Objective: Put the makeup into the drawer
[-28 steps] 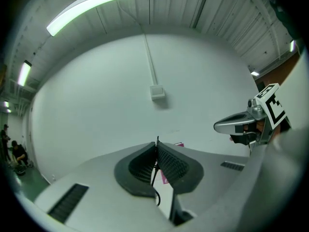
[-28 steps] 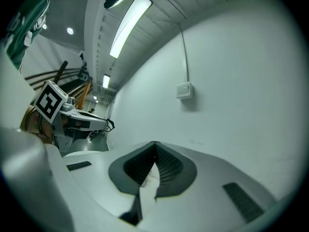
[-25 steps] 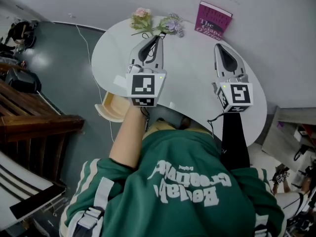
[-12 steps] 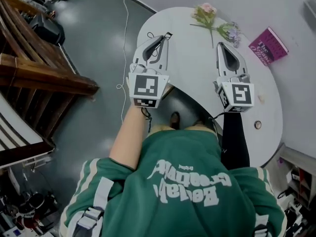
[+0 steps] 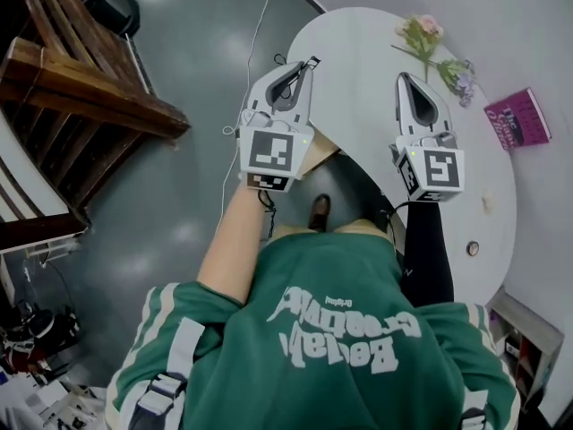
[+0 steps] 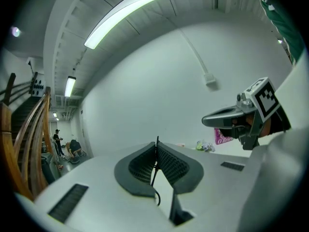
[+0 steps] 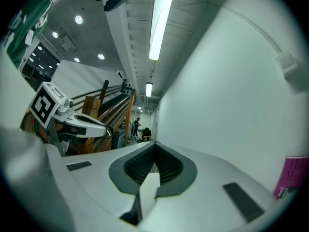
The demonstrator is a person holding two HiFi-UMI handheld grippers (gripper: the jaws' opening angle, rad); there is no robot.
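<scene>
In the head view both grippers are held level over the left part of a round white table. My left gripper hangs at the table's left edge, jaws shut with nothing between them; the left gripper view shows the same, with only a thin black cord at the pads. My right gripper is above the tabletop, and the right gripper view shows its jaws shut and empty. A corner of a light wooden drawer shows under the table's near edge. A small beige item and a small round item lie at the right; what they are I cannot tell.
Flower sprigs and a pink book lie at the table's far side. A wooden staircase stands at the left on the grey floor, and a cable trails beside the table. People are far down the corridor.
Both grippers have swung left together across the table, from over its middle to its left edge. The flowers and book now sit further right in the head view.
</scene>
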